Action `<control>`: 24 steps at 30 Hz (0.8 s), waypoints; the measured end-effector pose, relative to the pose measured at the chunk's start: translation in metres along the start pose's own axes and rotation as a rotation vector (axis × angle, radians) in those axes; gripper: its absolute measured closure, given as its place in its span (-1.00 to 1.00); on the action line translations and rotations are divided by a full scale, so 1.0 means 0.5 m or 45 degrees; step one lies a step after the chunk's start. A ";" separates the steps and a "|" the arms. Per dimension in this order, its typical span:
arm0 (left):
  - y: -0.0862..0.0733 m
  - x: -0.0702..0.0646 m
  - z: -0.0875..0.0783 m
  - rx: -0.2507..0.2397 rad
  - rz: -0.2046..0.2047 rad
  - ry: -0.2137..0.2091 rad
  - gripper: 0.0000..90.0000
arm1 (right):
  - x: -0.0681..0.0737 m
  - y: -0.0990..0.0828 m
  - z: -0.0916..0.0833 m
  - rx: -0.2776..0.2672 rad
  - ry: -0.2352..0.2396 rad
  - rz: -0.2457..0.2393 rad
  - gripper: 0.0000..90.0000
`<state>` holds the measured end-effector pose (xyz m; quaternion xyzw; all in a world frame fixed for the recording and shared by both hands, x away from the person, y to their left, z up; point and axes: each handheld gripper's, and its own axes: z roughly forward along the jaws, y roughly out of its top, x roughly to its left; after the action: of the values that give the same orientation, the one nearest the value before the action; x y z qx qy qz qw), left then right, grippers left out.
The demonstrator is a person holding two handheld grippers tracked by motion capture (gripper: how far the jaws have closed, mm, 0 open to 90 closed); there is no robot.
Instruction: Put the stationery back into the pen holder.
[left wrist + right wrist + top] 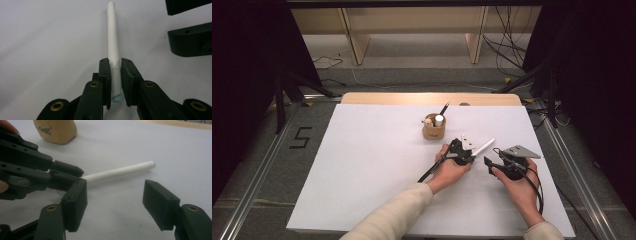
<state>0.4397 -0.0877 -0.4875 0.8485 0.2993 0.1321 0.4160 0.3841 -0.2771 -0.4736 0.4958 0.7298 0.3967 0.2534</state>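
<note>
A white stick lies low over the white sheet, right of centre. My left gripper is shut on its near end. In the left gripper view the two pads clamp the stick, which points straight away from the gripper. My right gripper is just right of it and stands open, with nothing between its fingers. The right gripper view has its jaws wide apart over bare sheet, the stick lying just beyond them and the left gripper on it at the left.
A small wooden holder with a black pen and two pale items stands behind the grippers, seen also as the holder. The right gripper's jaws sit at the upper right of the left gripper view. The sheet stretches wide to the left.
</note>
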 end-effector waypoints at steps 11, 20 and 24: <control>0.010 0.014 -0.033 -0.043 -0.009 0.005 0.76 | 0.003 0.000 0.002 0.000 0.010 -0.001 -0.19; -0.016 0.012 -0.093 -0.090 -0.038 -0.009 0.75 | 0.008 0.003 0.009 -0.043 0.093 0.103 -0.18; -0.038 0.011 -0.119 -0.100 -0.048 -0.011 0.75 | 0.022 0.009 0.015 -0.065 0.156 0.135 -0.18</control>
<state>0.4083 -0.0380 -0.4660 0.8262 0.3080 0.1324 0.4528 0.3879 -0.2635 -0.4738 0.5019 0.7065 0.4574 0.1995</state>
